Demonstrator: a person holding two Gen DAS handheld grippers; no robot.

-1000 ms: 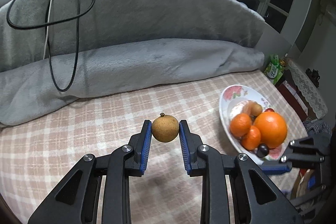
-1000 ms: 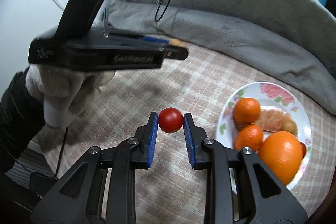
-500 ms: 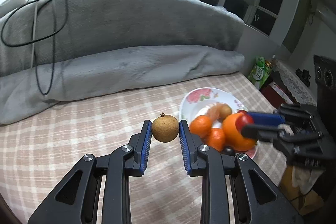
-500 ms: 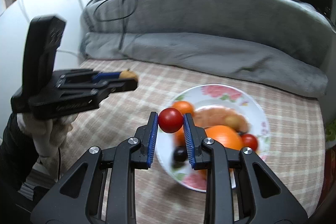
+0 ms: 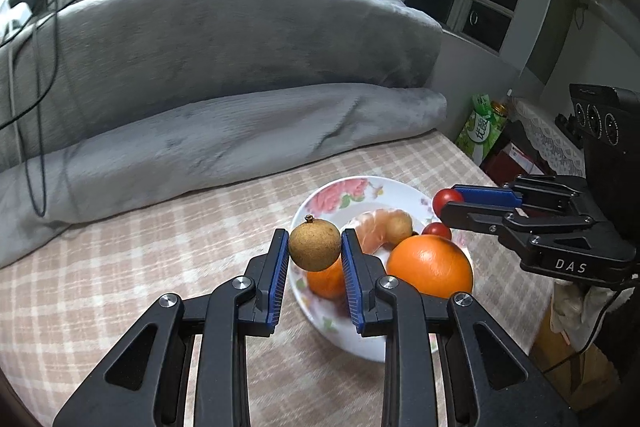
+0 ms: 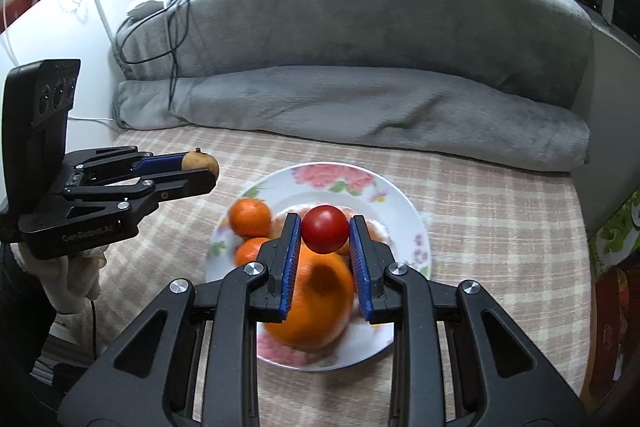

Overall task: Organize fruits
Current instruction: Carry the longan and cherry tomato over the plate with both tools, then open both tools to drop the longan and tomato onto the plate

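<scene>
Risk: tomato, pinched by right hand-held gripper, may roll off the crowded plate. Left hand-held gripper clamps a brown fruit, probably longan.

You are working over a bed spread with a pink and cream checked sheet. A rolled grey blanket lies along its far edge, black cables trailing over the blanket's left end. Near the middle of the bed sits a white flowered plate, heaped with fruit.
</scene>
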